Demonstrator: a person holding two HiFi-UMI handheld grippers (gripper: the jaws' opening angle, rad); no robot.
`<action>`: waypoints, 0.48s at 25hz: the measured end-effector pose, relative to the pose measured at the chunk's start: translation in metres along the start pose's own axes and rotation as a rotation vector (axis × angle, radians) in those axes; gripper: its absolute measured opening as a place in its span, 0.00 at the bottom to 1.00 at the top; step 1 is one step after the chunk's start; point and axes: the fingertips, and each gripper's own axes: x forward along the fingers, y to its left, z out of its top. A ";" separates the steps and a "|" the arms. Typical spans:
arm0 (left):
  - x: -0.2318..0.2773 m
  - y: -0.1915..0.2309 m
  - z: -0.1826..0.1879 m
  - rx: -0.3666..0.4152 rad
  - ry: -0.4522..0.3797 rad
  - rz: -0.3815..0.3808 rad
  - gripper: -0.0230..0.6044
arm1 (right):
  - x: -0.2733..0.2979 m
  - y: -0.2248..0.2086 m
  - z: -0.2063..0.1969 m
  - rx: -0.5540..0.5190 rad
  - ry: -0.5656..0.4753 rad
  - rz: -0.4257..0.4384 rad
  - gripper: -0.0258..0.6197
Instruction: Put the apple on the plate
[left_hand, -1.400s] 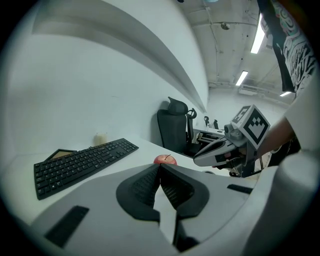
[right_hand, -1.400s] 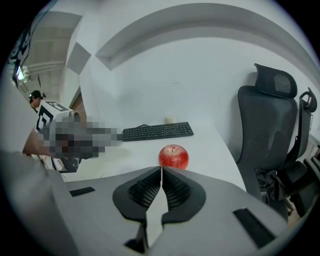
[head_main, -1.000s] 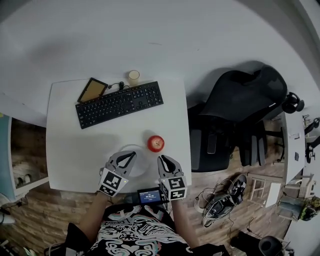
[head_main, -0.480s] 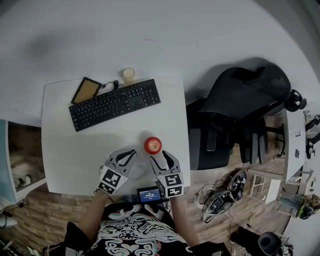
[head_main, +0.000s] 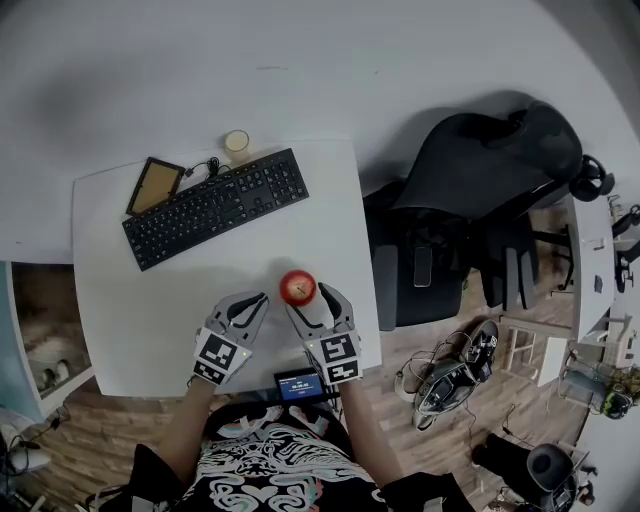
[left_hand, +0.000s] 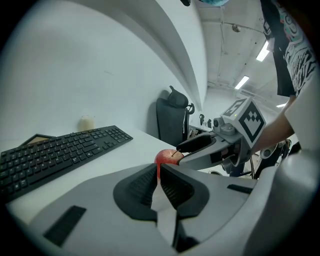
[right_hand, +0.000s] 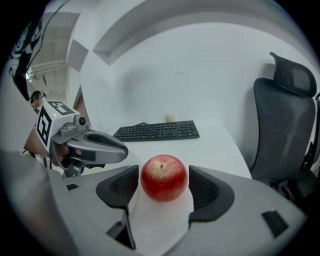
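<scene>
The right tool (head_main: 305, 298), shut and short of the apple (right_hand: 164, 178) a second ago, now straddles it on the tabletop (head_main: 150, 300), jaws opening and clear of it; the left tool (left_hand: 158, 176) stays closed just beside

My right tool (head_main: 308, 302) has its jaws opening, with the apple (head_main: 297, 287) standing between them and a thin gap at each pad. My left tool (head_main: 256, 302), jaws together, lies just beside it on the left, so the two crowd that stretch near the front edge of the bench (head_main: 130, 300). Between the apple and the keyboard (head_main: 215, 207) the surface is open, as is the whole left part. The keyboard bars the back, with a cup (head_main: 236, 143) and a dark-framed flat panel (head_main: 155, 187) behind it. An office chair (head_main: 480, 190) stands just beyond the right edge.
</scene>
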 end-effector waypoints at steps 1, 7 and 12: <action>0.000 0.001 0.000 -0.002 0.001 -0.002 0.06 | 0.002 -0.001 0.002 -0.011 -0.001 -0.006 0.51; 0.003 0.008 -0.003 -0.027 0.008 -0.010 0.06 | 0.019 -0.001 0.007 -0.055 0.025 0.003 0.55; 0.004 0.011 -0.001 -0.051 0.002 -0.013 0.06 | 0.027 -0.001 0.007 -0.074 0.031 0.011 0.56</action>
